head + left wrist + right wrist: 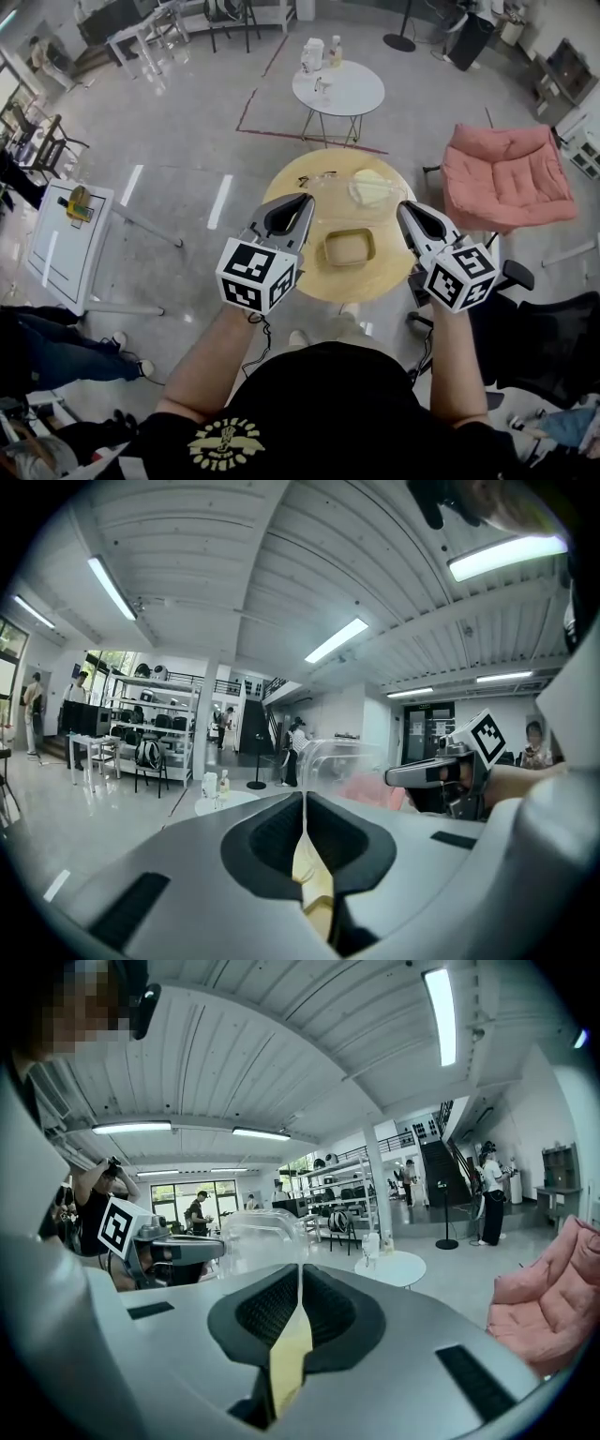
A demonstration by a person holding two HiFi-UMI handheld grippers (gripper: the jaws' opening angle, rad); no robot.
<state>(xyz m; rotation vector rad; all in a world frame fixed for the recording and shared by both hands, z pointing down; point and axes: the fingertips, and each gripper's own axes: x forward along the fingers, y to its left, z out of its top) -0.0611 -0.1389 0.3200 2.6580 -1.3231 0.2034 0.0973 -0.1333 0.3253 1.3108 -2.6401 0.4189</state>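
Both grippers hover over a round wooden table (291, 183). My left gripper (304, 200) is shut and empty, over the table's left side. My right gripper (402, 207) is also shut and empty, over the right edge. Between them sits a shallow square yellow-green tray (349, 248). Farther back lie a pale yellow folded cloth (370, 187) and a clear plastic item (319, 177). In the left gripper view the jaws (304, 794) meet in a thin line, with the right gripper (455, 757) and the clear item (339, 758) beyond. In the right gripper view the jaws (300, 1274) are pressed together, facing the left gripper (155, 1241).
A small white round table (352, 94) with bottles stands beyond the wooden one. A pink cushioned armchair (507, 174) is at the right and a black office chair (544, 342) at the near right. A white board on legs (66, 246) stands at the left. People stand about the room.
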